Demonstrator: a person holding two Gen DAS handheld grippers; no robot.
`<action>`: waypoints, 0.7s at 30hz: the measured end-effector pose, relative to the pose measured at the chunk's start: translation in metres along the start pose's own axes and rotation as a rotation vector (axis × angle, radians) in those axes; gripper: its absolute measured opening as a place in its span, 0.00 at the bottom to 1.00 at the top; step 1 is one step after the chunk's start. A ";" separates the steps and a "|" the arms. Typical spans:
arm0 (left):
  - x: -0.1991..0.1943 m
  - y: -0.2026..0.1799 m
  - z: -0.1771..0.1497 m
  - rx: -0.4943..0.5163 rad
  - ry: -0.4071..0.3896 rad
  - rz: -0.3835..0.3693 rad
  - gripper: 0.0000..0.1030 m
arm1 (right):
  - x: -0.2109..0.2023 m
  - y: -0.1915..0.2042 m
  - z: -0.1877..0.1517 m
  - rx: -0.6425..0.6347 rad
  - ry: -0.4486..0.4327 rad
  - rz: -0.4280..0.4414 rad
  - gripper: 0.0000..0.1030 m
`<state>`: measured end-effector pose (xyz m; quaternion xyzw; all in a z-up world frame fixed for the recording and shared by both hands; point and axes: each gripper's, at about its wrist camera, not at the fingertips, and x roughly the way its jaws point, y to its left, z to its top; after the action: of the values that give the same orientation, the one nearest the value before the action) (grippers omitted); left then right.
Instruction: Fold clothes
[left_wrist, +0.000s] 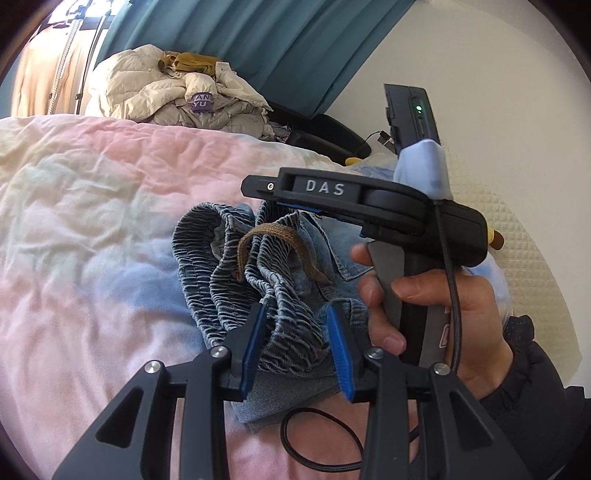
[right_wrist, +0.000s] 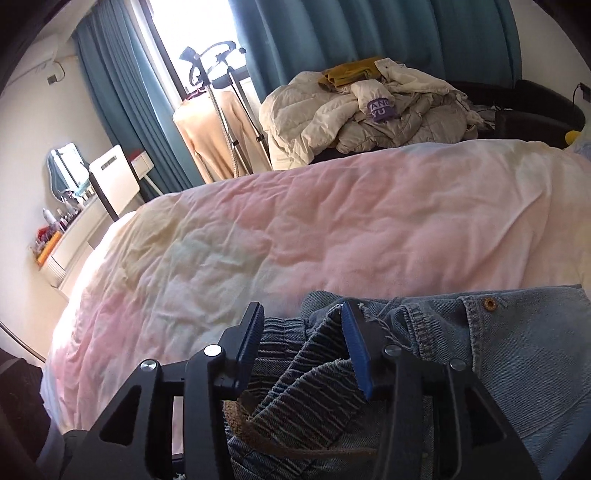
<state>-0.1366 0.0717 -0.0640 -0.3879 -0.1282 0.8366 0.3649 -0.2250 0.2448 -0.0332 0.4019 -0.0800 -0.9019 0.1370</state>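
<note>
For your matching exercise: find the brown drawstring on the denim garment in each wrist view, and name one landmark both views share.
Left wrist view: the brown drawstring loops over the gathered waistband, centre of the picture, just beyond the left gripper.
Right wrist view: the drawstring lies low in the picture, below and behind the right gripper, partly hidden.
Shared landmark: the cream quilted jacket heaped beyond the bed.

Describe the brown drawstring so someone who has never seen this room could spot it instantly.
Start at the pink-and-cream duvet covering the bed, then find the bunched denim garment lying on it. The brown drawstring arches across its ruched elastic waistband, ahead of the left gripper. It is the only flat tan woven strip against blue fabric.
</note>
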 end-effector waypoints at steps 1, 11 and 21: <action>-0.002 -0.001 0.000 0.007 0.001 -0.001 0.34 | -0.002 0.004 -0.001 -0.019 0.004 -0.033 0.43; -0.001 -0.004 -0.006 0.024 -0.013 0.037 0.34 | -0.019 -0.016 -0.012 0.039 -0.014 -0.084 0.57; 0.006 0.006 -0.006 0.000 0.002 0.041 0.34 | -0.037 -0.043 -0.005 0.196 -0.092 -0.043 0.62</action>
<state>-0.1375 0.0713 -0.0739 -0.3911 -0.1197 0.8437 0.3477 -0.2056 0.2970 -0.0212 0.3733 -0.1655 -0.9099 0.0736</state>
